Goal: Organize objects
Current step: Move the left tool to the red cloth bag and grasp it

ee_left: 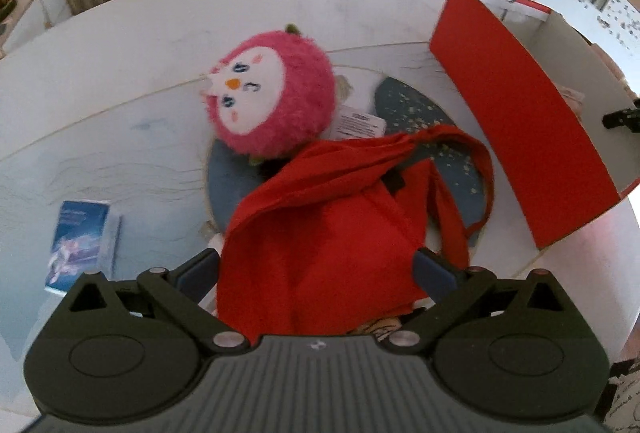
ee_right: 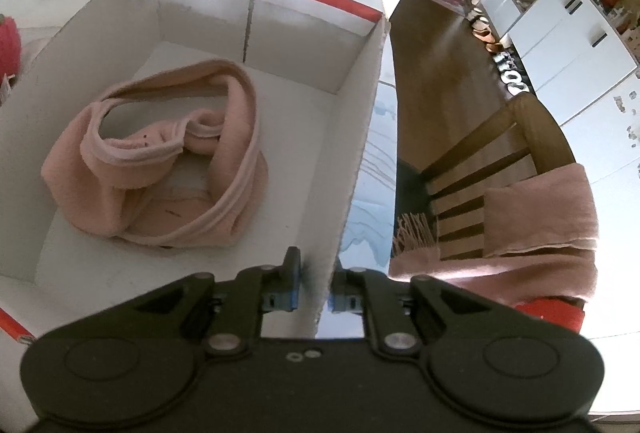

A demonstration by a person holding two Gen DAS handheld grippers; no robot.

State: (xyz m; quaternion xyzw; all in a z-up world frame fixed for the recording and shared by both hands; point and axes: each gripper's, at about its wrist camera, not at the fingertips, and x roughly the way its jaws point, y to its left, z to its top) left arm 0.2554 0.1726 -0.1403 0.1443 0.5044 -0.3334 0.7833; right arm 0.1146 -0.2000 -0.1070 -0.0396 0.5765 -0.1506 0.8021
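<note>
Left gripper (ee_left: 316, 267): jaws spread wide either side of the red cloth bag (ee_left: 320, 233), which bulges between them; whether the pads actually bite, I cannot tell.

Right gripper (ee_right: 313, 287): clamped on the near wall of the box (ee_right: 360, 137), probably steadying it.

Inside the box: pink scarf (ee_right: 160, 161). Left of the box: plush toy (ee_left: 272, 97).

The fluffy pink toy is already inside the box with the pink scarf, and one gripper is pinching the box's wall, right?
Not quite. The fluffy pink toy lies on the table outside the box, as the left wrist view shows. The pink scarf is inside, and the right gripper does pinch the wall.
</note>
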